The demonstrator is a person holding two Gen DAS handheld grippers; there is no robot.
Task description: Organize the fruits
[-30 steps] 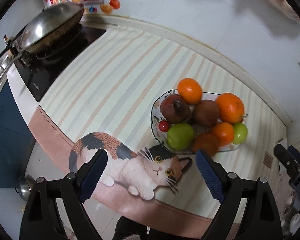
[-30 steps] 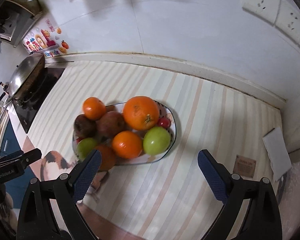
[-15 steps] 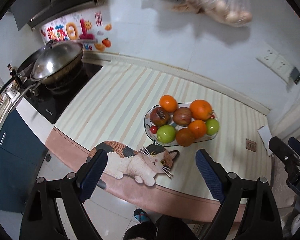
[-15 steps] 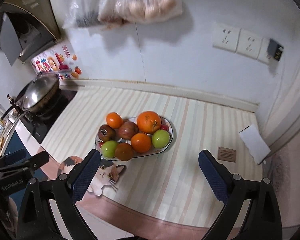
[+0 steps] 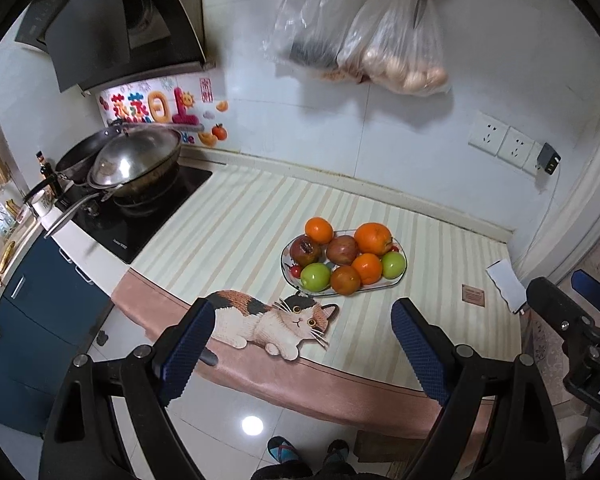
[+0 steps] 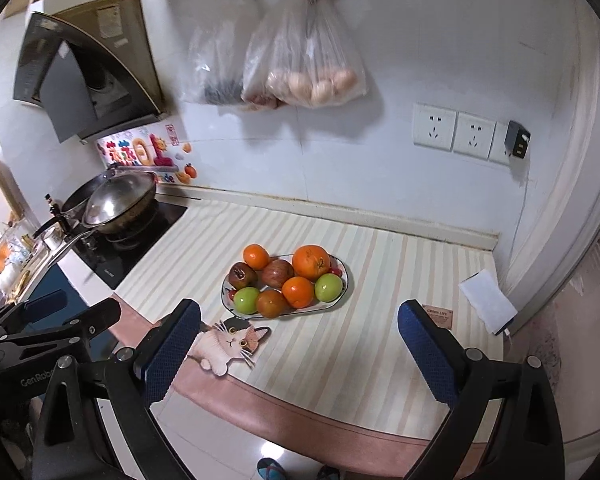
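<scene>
Fruit plate (image 5: 401,276) on the striped counter, just beyond the cat decal (image 5: 272,322), heaped with oranges and apples: firm, round, liable to roll; judged best pinched across the widest part. Left gripper (image 5: 300,354) and right gripper (image 6: 298,356) hover well short of the plate, jaws spread, empty.

White tiled wall (image 6: 360,168), striped countertop (image 6: 380,340), stove (image 5: 140,216)

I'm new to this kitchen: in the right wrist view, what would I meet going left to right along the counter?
Wok → fruit plate → small brown label → white card.
</scene>
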